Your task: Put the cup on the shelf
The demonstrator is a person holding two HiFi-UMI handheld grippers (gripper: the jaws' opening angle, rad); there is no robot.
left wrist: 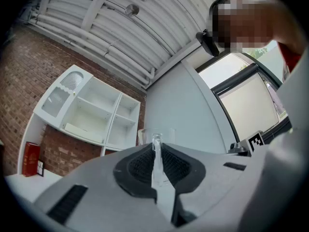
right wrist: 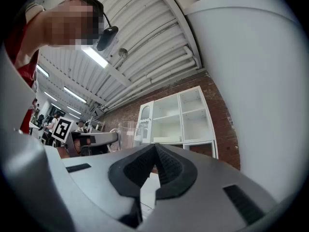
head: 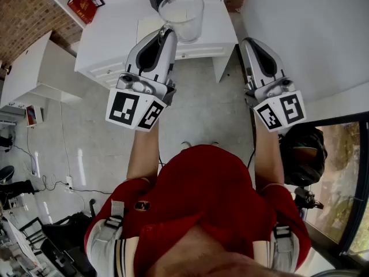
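1 wht shelf (left wrist: 91, 112) on brick wall (left wrist: 21, 86), gry floor (head: 196, 111).

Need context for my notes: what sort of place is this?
Probably an industrial-style lab or workshop: bare brick wall, exposed ceiling pipes and a white shelf unit.

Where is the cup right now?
In the head view, the clear cup is top centre, pinched by its rim in the left claw, above the white cabinet.
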